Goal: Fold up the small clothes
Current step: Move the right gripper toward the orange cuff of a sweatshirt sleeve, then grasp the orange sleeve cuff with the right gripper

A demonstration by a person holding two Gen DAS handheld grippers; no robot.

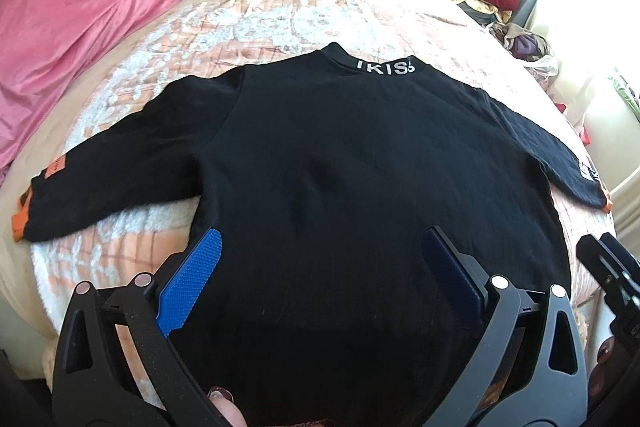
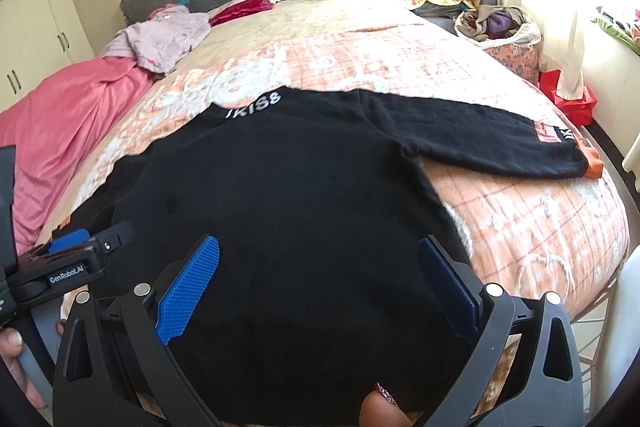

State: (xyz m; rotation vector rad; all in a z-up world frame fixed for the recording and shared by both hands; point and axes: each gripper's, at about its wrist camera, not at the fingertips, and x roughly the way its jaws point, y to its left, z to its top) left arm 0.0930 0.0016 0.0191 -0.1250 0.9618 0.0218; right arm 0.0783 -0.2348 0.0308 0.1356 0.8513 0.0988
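The black sweater's (image 1: 340, 167) hem runs off the bottom edge in both views, so how it lies there is anyone's guess. In the right wrist view its far sleeve (image 2: 92, 203) sits mostly behind the left tool (image 2: 76, 243). The orange sleeve patch (image 1: 54, 171) text is too small to read.

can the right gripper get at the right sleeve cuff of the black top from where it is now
Probably yes. The right gripper is open over the hem of the black top, and the right sleeve cuff lies flat on the blanket with nothing on it or in between.
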